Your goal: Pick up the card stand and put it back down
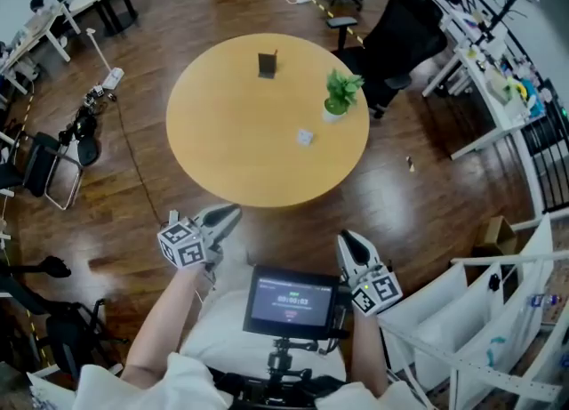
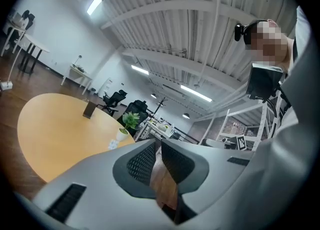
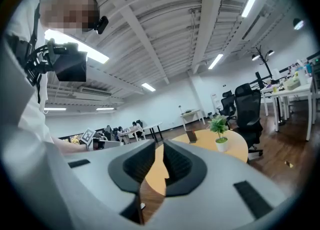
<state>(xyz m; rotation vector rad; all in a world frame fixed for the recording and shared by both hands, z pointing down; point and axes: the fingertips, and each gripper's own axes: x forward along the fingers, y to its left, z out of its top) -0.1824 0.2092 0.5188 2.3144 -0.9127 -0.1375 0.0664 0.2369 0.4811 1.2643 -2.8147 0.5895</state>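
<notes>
left gripper point(image 1: 229, 214) hangs at waist height, jaw tips together on nothing. right gripper point(image 1: 345, 237) is beside it, jaws a sliver apart and also empty. both are short of the round table point(image 1: 222, 164). the card stand point(image 1: 268, 64) stands upright near the table's far edge, well apart from the potted plant point(image 1: 340, 94). best to step in close first, spread one claw wide, approach level, pinch the stand low and lift straight, so it goes back down square.
</notes>
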